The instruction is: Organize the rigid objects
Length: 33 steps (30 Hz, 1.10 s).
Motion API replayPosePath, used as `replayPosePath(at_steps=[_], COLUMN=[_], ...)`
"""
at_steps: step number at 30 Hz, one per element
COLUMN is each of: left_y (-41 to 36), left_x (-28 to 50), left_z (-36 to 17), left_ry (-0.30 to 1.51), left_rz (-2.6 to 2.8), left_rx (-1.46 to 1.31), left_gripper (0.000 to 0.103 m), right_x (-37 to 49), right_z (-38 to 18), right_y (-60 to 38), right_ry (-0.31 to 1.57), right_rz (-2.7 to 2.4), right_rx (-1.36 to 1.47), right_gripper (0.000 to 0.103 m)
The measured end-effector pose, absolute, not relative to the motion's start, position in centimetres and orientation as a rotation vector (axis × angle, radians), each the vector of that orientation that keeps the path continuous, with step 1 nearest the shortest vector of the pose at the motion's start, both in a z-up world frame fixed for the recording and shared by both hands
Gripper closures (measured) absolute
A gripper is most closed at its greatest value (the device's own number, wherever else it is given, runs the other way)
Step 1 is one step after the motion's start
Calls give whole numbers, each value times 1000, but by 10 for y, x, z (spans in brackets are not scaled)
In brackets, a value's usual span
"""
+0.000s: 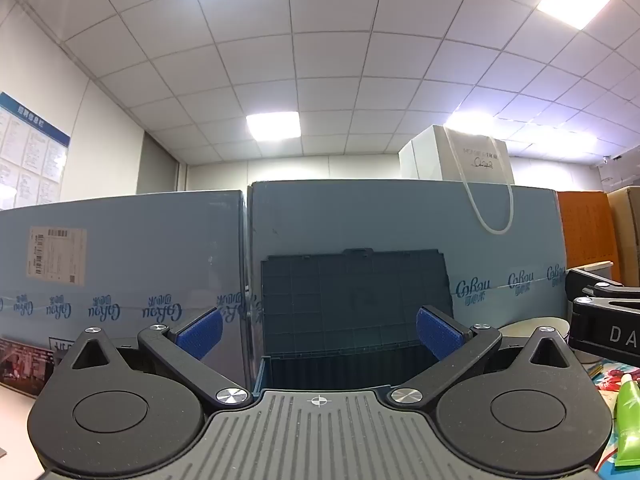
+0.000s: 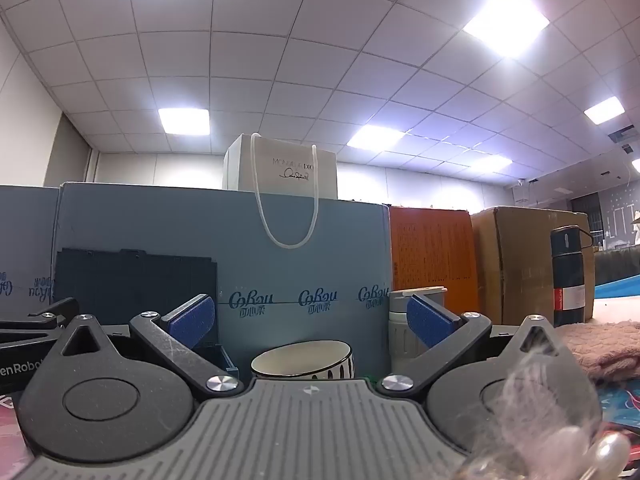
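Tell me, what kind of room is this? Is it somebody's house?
Probably not a house: it looks like an office or storeroom. The ceiling is square panels with flat lights, big shipping boxes are stacked along the back, and a notice board covered in papers hangs on the wall.

The green tube [image 1: 628,424] is cut by the right edge; the gripper body hides the bowl's [image 2: 304,360] base.
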State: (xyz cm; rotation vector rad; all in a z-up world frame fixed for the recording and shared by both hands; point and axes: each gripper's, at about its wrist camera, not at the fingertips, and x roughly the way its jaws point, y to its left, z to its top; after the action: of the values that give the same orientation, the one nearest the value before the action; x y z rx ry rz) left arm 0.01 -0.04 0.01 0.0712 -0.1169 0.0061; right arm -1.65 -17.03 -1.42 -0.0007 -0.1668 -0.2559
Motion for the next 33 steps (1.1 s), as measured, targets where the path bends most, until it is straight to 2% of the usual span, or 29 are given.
replayPosePath(at_steps=[33], left_y=[4], left_x=[6], left_z=[0], left_ry=[-95], left_rz=[32], left_rx=[37], left_gripper=[0], right_x=[-13], right_z=[-14], right_y=[-174], right_ry=[-152], right_rz=[-286], right_rx=[23], right_gripper=[0])
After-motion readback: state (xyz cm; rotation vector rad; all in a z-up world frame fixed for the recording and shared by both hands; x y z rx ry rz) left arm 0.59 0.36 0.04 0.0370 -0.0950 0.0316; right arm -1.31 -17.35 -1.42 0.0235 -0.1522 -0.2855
